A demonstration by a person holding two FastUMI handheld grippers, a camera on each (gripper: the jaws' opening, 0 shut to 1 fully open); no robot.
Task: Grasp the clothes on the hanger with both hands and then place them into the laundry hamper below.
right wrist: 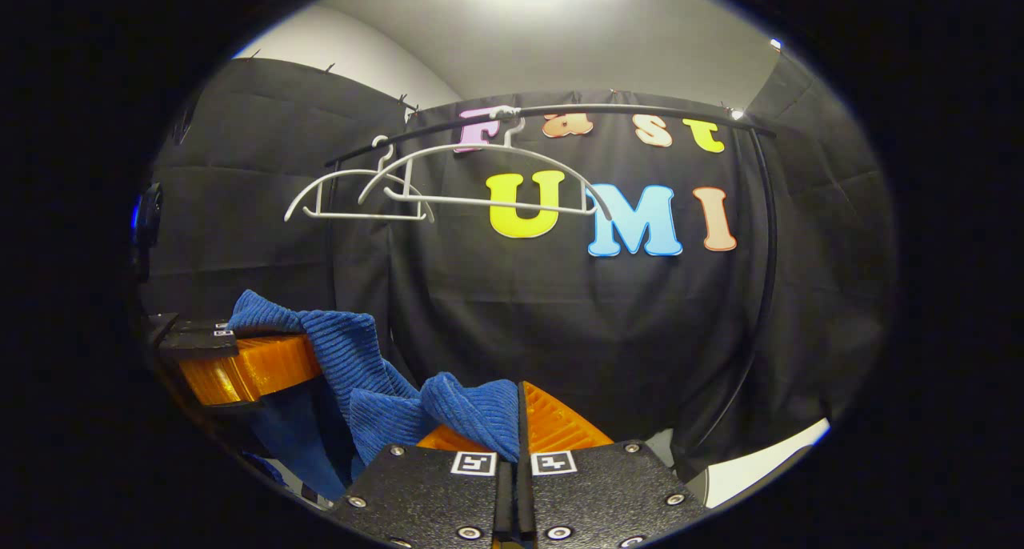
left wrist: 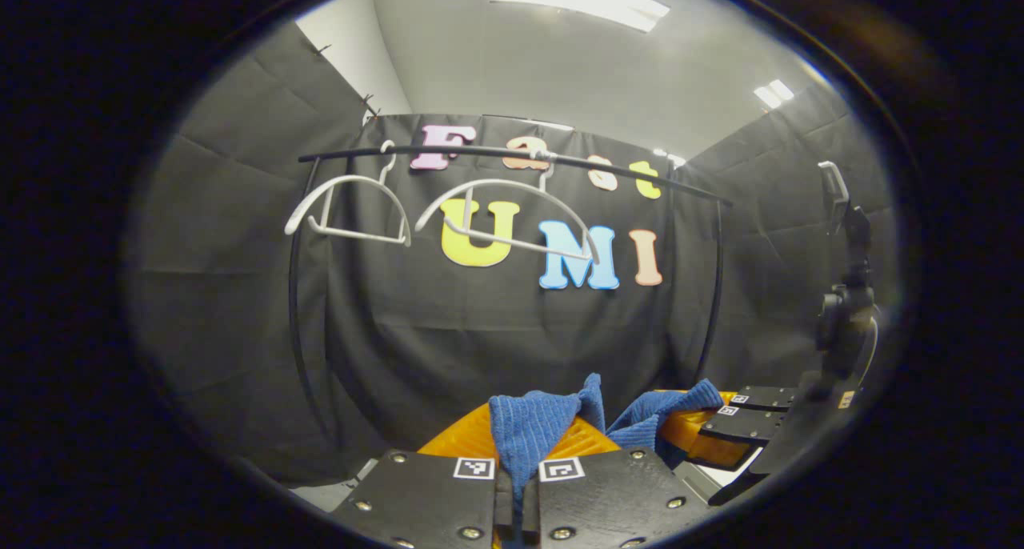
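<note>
Both grippers, left [left wrist: 516,453] and right [right wrist: 514,421], pinch the blue cloth [right wrist: 364,373]; lower evenly together, clear of the 2 bare hangers [right wrist: 448,185].

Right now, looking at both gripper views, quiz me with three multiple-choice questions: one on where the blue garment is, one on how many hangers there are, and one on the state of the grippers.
1. Where is the blue garment?
A. On a hanger
B. Held between the two grippers
C. On the floor

2. How many hangers hang on the rail?
A. One
B. Two
C. Four

3. What state is the left gripper in?
A. Wide open
B. Shut on the garment
C. Shut on a hanger

Answers: 1 B, the cloth spans both grippers, the right gripper too. 2 B, a left hanger and a right hanger, both bare. 3 B, cloth runs between its closed fingers.
</note>
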